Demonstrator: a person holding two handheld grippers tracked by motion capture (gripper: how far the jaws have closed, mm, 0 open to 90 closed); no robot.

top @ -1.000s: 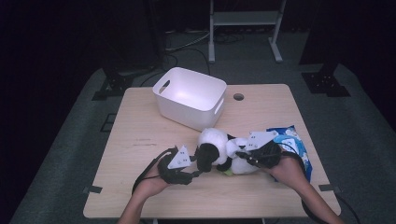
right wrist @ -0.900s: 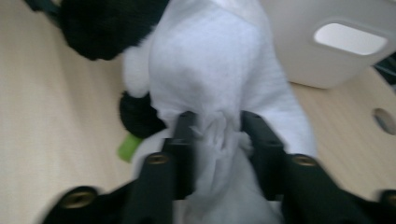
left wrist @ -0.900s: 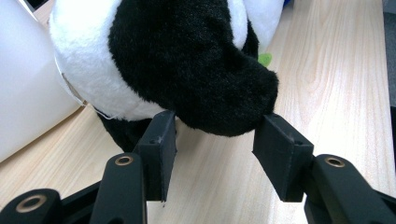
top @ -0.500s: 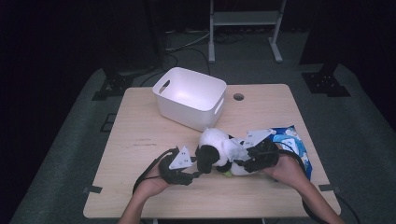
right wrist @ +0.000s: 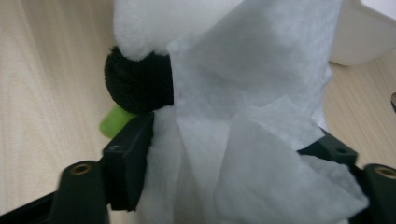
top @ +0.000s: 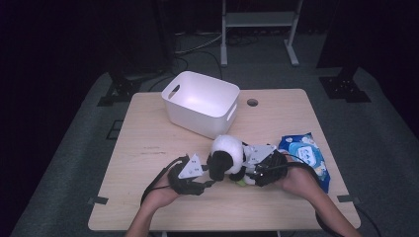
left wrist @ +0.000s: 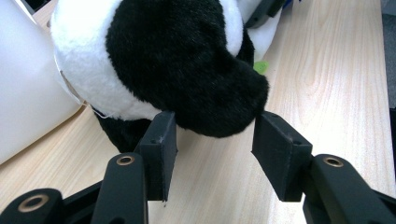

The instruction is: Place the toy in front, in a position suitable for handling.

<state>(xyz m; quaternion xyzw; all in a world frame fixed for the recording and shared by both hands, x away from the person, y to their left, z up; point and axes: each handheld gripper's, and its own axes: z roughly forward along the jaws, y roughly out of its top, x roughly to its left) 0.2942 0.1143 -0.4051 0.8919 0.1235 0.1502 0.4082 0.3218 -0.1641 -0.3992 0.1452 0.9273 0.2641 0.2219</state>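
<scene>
While the panda toy (top: 227, 159) sits on the near middle of the desk (top: 148, 133), just in front of the white tub (top: 200, 102), it is caught between both hands, apparently so it can be wiped. The left tool (left wrist: 212, 140) pinches a black limb of the toy between its pads, which looks like a steadying hold that keeps the soft body from sliding. On the right side a white wipe (right wrist: 252, 140) is draped against the toy's fur, and the right tool (right wrist: 233, 154) stands around it with its jaws spread wide; they have just been opening, with the wipe and the plush between them, and whether the pads press on the cloth I cannot tell. A small green part (right wrist: 114, 122) pokes out under the toy's black patch. Further right, a blue pack of wipes (top: 304, 153) lies near the right hand (top: 296, 180), handy for pulling a fresh sheet. The tub, open side up, probably waits to receive the cleaned toy.
</scene>
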